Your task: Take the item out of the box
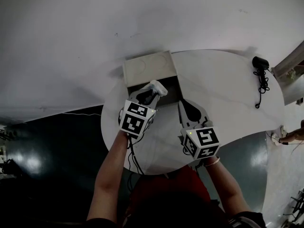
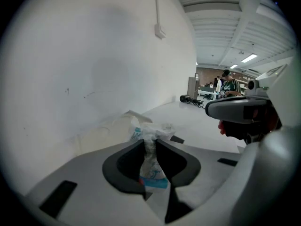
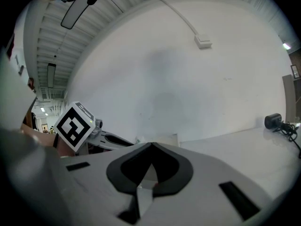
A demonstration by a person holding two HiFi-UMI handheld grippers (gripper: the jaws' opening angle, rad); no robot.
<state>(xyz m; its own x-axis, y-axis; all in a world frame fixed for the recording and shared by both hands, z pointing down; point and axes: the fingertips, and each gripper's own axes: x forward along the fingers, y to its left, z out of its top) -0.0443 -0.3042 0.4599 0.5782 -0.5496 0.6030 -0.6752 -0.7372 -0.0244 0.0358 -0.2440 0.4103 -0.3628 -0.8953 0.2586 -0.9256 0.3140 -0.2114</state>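
Packet, crinkled white plastic, blue print

The packet is white with blue print, the box cream, the table white.

Big open lab hall, workshop feel, ribbed ceiling with strip lights, plain white wall with a cable duct running down it, round white table on dark glossy floor, desks and a person far back.

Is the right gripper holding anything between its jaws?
No: the right gripper has its jaws closed tip to tip, with nothing between them.
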